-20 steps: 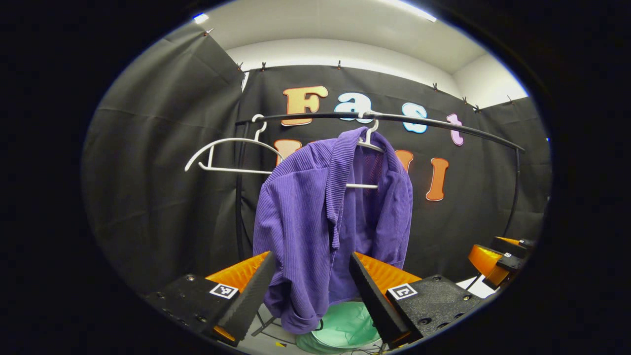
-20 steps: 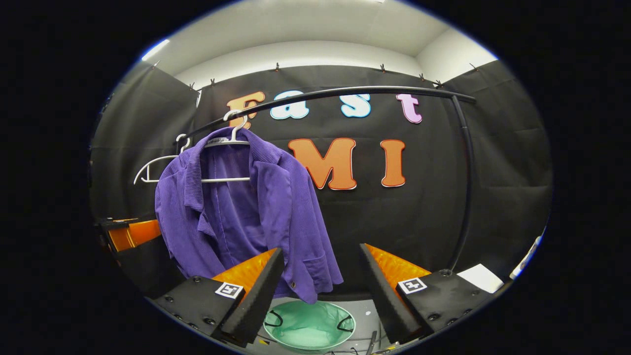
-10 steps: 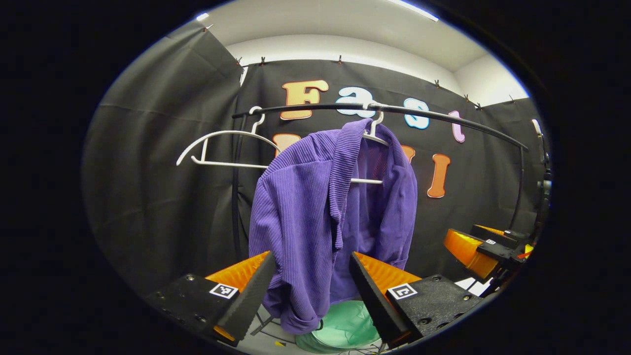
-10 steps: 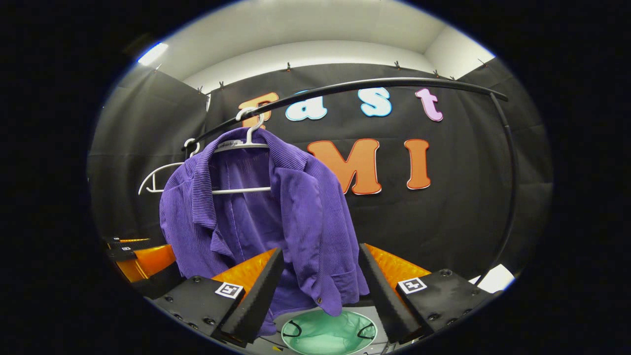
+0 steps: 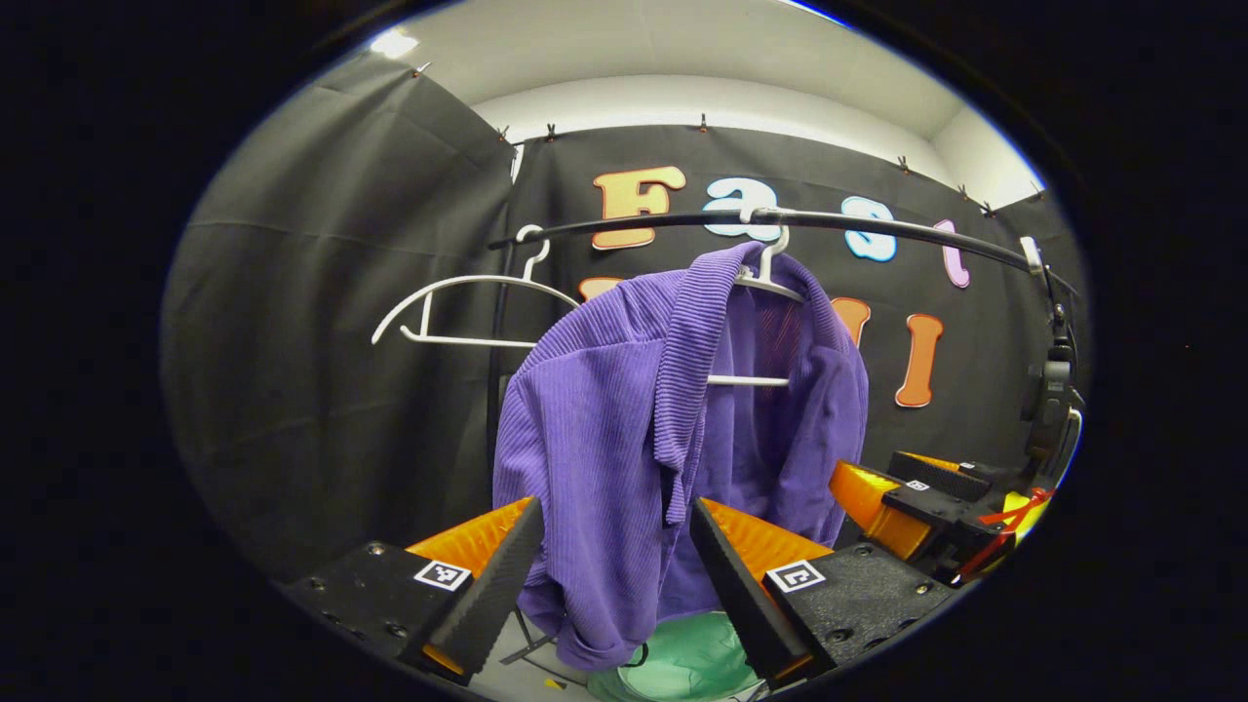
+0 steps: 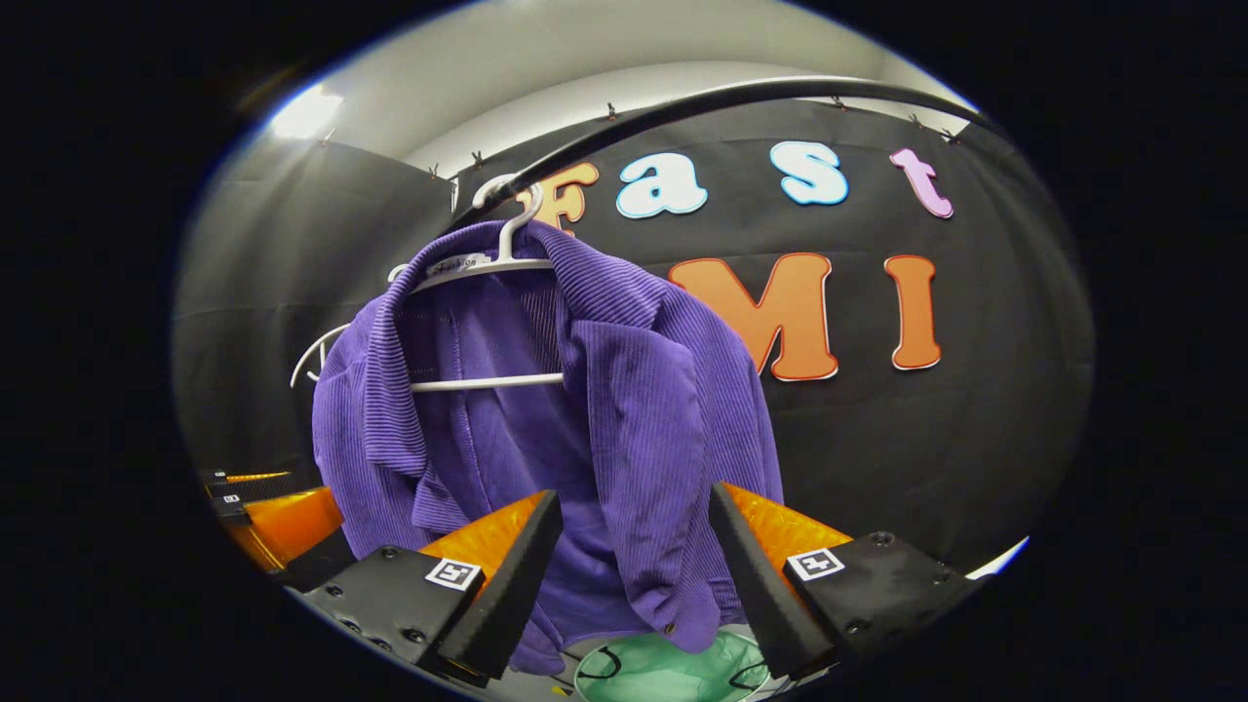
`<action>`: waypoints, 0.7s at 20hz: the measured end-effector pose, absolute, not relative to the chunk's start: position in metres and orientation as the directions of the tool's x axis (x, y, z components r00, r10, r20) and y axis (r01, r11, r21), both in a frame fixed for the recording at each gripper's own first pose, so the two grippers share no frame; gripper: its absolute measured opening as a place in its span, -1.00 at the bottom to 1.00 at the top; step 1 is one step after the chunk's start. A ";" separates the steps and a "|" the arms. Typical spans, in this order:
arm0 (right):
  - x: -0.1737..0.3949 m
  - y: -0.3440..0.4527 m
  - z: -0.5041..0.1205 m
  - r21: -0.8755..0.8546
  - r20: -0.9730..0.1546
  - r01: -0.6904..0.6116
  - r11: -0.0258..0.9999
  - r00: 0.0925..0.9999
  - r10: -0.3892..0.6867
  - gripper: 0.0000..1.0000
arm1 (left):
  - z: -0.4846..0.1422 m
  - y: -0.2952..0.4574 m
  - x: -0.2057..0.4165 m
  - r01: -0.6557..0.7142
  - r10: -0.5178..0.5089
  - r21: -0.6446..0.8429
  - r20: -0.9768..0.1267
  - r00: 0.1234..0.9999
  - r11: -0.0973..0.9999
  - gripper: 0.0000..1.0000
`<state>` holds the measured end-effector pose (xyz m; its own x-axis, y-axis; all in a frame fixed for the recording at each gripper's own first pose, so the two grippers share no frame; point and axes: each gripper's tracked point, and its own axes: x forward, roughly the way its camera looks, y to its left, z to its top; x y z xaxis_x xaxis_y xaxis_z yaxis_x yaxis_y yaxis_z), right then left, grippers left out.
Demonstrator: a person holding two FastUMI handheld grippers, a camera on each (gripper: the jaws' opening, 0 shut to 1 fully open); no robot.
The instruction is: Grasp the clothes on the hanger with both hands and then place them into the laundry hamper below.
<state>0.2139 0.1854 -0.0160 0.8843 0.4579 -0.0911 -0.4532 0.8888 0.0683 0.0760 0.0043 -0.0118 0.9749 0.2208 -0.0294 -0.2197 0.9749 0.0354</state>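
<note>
Both fingers of the left gripper [image 5: 609, 565] stand spread apart at the bottom of the left gripper view, with the lower part of the purple jacket [image 5: 624, 439] hanging in the gap between them; whether the cloth touches either finger cannot be told. In the right gripper view, the right gripper [image 6: 634, 561] is likewise wide open at the bottom of the frame, the jacket's [image 6: 624, 409] front hem hanging between its fingers. The jacket hangs on a white hanger [image 5: 770, 283] hooked over the black rail [image 5: 877, 226] across the upper middle of the left gripper view. An empty white hanger [image 5: 458, 307] hangs on the rail to its left in that frame. The green laundry hamper [image 5: 697, 663] sits at the bottom centre, below the jacket, and appears again at the bottom of the right gripper view [image 6: 663, 673]. At the lower right of the left gripper view the right gripper [image 5: 907, 492] is near the jacket's edge
</note>
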 end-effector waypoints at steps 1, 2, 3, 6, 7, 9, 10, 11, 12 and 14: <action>0.220 0.188 -0.018 0.069 -0.094 -0.467 0.882 0.877 0.471 0.97 | -0.011 0.002 0.076 -0.238 0.239 0.040 -0.025 0.971 0.970 0.91; 0.226 0.192 -0.020 0.069 -0.096 -0.482 0.874 0.868 0.487 0.97 | -0.011 0.002 0.078 -0.255 0.256 0.045 -0.022 0.966 0.966 0.91; 0.229 0.195 -0.023 0.069 -0.100 -0.496 0.865 0.860 0.501 0.97 | -0.011 0.000 0.078 -0.271 0.272 0.050 -0.020 0.962 0.961 0.91; 0.243 0.204 -0.027 0.072 -0.105 -0.528 0.846 0.840 0.533 0.97 | -0.013 -0.006 0.080 -0.307 0.308 0.041 -0.022 0.951 0.951 0.83; 0.248 0.207 -0.027 0.072 -0.104 -0.535 0.842 0.835 0.540 0.97 | -0.014 -0.009 0.081 -0.315 0.316 0.036 -0.021 0.949 0.948 0.83; 0.255 0.211 -0.029 0.064 -0.103 -0.549 0.834 0.827 0.552 0.97 | -0.016 -0.011 0.082 -0.339 0.340 0.034 -0.023 0.940 0.940 0.83; 0.260 0.216 -0.030 0.056 -0.103 -0.557 0.828 0.822 0.560 0.97 | -0.016 -0.011 0.083 -0.350 0.351 0.033 -0.023 0.936 0.936 0.83; 0.264 0.220 -0.030 0.045 -0.101 -0.563 0.825 0.819 0.565 0.97 | -0.015 -0.013 0.084 -0.358 0.359 0.031 -0.020 0.933 0.933 0.90; 0.270 0.222 -0.031 0.032 -0.101 -0.566 0.824 0.818 0.566 0.82 | -0.013 -0.015 0.085 -0.366 0.366 0.031 -0.017 0.930 0.930 0.90; 0.279 0.227 -0.034 0.019 -0.104 -0.574 0.819 0.813 0.572 0.88 | -0.014 -0.017 0.088 -0.378 0.379 0.041 -0.015 0.925 0.925 0.83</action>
